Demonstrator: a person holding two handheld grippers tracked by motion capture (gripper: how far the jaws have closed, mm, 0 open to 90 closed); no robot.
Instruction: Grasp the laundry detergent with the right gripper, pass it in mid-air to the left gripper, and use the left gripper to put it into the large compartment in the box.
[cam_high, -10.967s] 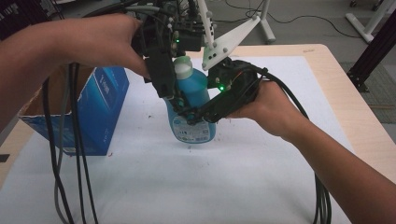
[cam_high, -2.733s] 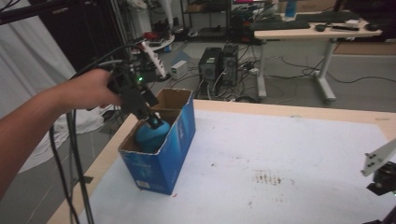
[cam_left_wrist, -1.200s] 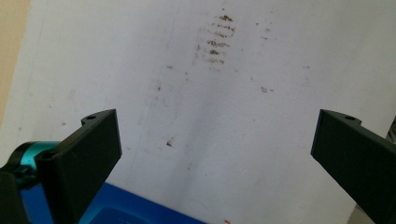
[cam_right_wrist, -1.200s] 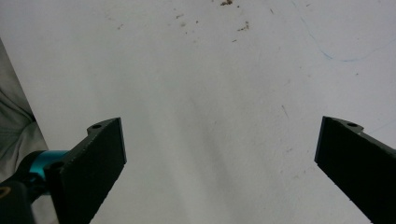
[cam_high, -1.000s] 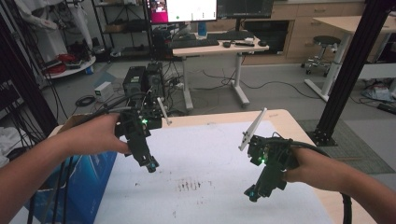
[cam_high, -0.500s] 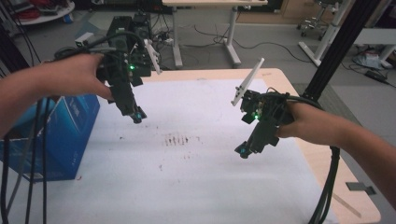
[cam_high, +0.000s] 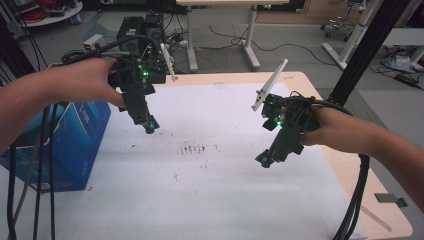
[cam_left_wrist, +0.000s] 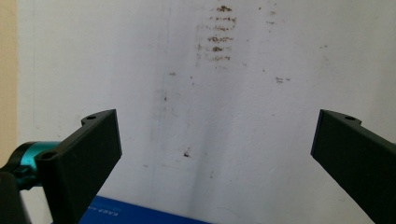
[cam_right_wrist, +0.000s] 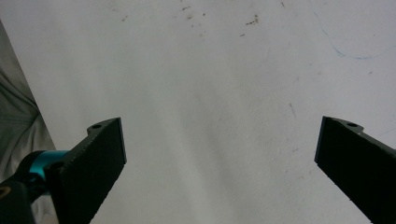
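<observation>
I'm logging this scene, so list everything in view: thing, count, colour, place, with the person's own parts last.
blue box: one, blue cardboard, at the table's left edge, beside the left forearm.
white mat: one, white, covers most of the tabletop; bare between the two tongs.
brown smudges: one patch, brown, mid-mat.
table: one, light wood, rim shows right of the mat.
desks: at least one, white legs, on the floor beyond the table.
black post: one, black, right of the table.
left tongs: one, black, over the mat's left part, jaws wide apart, holding nothing.
right tongs: one, black, over the mat's right part, jaws wide apart, holding nothing.
cables: several, black, trailing from both tongs.
</observation>
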